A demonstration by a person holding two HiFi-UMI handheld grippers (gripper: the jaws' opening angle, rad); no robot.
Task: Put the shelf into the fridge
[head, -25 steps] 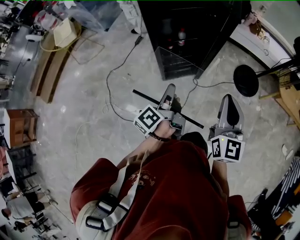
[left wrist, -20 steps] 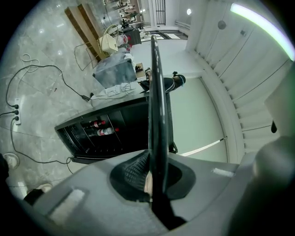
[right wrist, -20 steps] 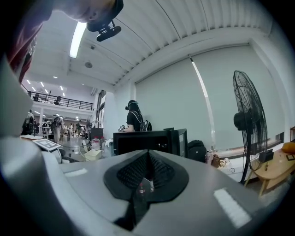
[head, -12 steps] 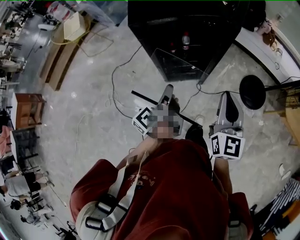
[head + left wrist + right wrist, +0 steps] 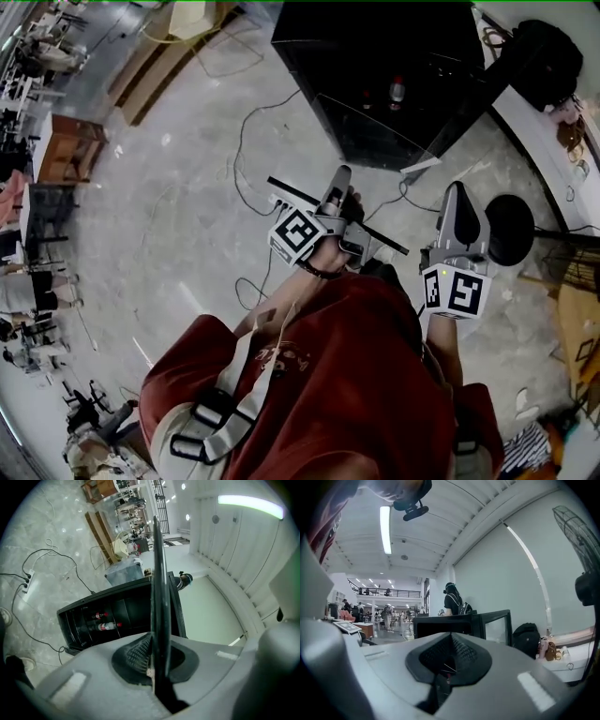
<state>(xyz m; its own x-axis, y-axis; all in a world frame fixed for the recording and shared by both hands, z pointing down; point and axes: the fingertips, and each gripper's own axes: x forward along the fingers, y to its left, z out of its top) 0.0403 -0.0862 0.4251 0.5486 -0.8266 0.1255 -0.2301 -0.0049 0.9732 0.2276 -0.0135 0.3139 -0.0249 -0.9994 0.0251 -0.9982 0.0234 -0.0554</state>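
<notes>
My left gripper (image 5: 338,185) is shut on the edge of the shelf (image 5: 289,190), a thin dark panel that shows as a long slanted bar above the floor. In the left gripper view the shelf (image 5: 157,588) stands edge-on, running up from between the pads of the left gripper (image 5: 156,662). The black fridge (image 5: 375,56) stands ahead with its glass door (image 5: 375,131) swung open and bottles (image 5: 105,626) inside. Beside it on the right, my right gripper (image 5: 457,195) is shut with nothing in it; from its own view the right gripper (image 5: 445,667) faces the fridge (image 5: 454,625).
Cables and a power strip (image 5: 246,178) lie on the marble floor left of the fridge. A fan's round black base (image 5: 511,230) sits close to my right gripper. A dark backpack (image 5: 548,61) leans at the far right. Wooden furniture (image 5: 66,145) stands at the left.
The head view has swung: the floor and fridge have shifted, and the fan base now lies nearer the right gripper. Both grippers keep their pose, the left still holding the shelf.
</notes>
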